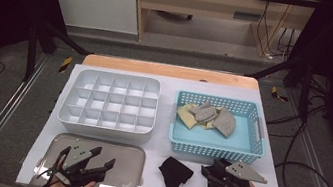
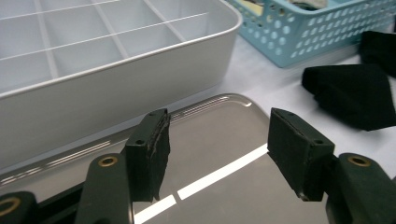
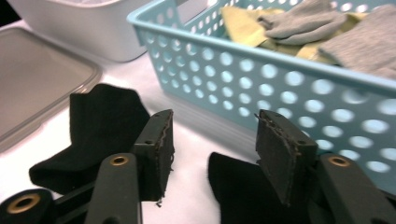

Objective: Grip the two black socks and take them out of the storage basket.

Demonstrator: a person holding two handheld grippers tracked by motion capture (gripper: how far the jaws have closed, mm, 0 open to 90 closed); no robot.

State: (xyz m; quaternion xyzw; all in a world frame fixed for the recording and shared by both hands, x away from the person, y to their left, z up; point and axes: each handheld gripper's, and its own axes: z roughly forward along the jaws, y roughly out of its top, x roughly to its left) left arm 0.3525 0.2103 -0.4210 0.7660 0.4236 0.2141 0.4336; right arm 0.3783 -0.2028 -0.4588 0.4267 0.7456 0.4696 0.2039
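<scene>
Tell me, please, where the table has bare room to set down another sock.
Free: the white strip between the divided organizer and the blue basket, and the patch left of the black sock, beside the clear lid. Crowded: the front right, between the sock and right gripper.

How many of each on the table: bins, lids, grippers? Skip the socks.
White divided box: 1
Blue basket: 1
Clear lid: 1
Grippers: 2 (left gripper, right gripper)
Total: 5
</scene>
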